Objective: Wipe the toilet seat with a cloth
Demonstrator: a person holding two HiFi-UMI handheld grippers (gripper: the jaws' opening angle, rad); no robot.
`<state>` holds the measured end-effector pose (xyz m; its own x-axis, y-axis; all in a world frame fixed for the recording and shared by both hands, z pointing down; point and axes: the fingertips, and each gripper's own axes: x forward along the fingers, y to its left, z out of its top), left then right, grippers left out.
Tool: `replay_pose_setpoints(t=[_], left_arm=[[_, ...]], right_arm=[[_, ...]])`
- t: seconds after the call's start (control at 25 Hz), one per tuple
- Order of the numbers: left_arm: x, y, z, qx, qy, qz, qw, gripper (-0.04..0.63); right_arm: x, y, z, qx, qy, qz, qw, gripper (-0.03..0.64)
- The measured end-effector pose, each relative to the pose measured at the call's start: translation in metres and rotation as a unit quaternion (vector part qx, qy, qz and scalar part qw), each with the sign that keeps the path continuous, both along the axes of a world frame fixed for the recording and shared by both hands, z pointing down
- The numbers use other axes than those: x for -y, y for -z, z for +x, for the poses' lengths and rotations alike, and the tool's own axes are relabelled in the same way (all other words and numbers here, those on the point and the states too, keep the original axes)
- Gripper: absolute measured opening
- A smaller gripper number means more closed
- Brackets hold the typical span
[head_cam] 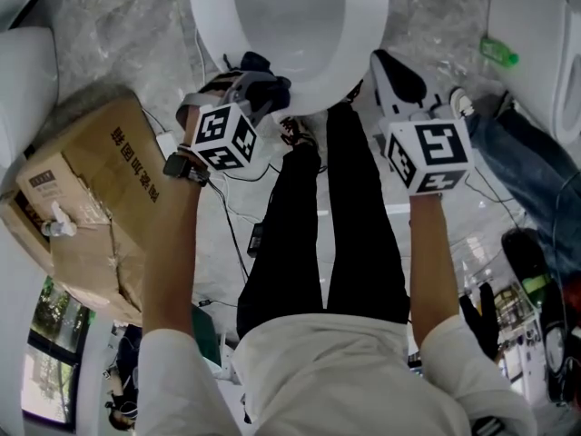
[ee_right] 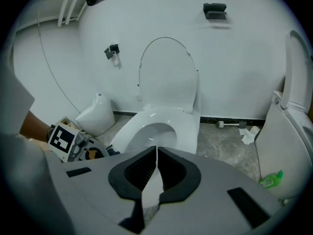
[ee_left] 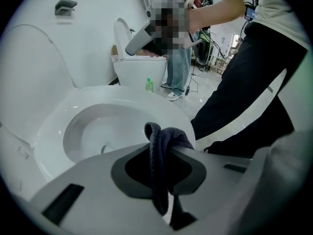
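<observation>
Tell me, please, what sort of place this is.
Probably a test or display room for toilets rather than a home bathroom: the open toilet has a second toilet close beside it and a third white fixture on its other side, and a cardboard box lies on the floor.

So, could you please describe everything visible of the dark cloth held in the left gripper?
The cloth is dark blue-grey, soft and thick, like towel fabric. It is bunched into a folded loop that stands up past the jaws of the left gripper, which are shut on it. It is over the front rim of the white toilet seat; contact there cannot be told.
</observation>
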<state>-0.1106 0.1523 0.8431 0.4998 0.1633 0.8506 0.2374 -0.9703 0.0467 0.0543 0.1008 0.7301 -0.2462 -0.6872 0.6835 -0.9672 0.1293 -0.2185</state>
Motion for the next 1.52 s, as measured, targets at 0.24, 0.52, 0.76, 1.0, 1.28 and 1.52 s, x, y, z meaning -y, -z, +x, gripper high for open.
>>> replay_pose_setpoints(t=[0.24,0.52,0.76,1.0,1.28,1.52], left_arm=[[0.030,0.003,-0.017,0.004,0.018,0.036,0.9992,0.035],[0.076,-0.002,-0.021,0.028,0.079,0.090,0.9924,0.035],[0.117,-0.008,-0.021,0.048,0.119,0.120,0.9844,0.035],[0.152,-0.007,-0.016,0.065,0.139,0.131,0.9794,0.035],[0.203,-0.013,-0.013,0.080,0.133,0.162,0.9745,0.035],[0.248,-0.013,0.006,0.098,0.145,0.179,0.9683,0.035]], right_arm=[[-0.003,-0.003,-0.001,0.007,-0.001,-0.007,1.000,0.033],[0.002,-0.003,-0.003,0.010,0.002,-0.011,1.000,0.032],[0.011,-0.006,0.005,0.005,-0.002,-0.013,1.000,0.032],[0.019,-0.006,0.016,0.009,-0.016,-0.029,0.999,0.032],[0.040,-0.001,0.006,0.023,0.005,-0.033,0.999,0.033],[0.052,0.003,0.013,0.036,0.016,-0.038,0.999,0.032]])
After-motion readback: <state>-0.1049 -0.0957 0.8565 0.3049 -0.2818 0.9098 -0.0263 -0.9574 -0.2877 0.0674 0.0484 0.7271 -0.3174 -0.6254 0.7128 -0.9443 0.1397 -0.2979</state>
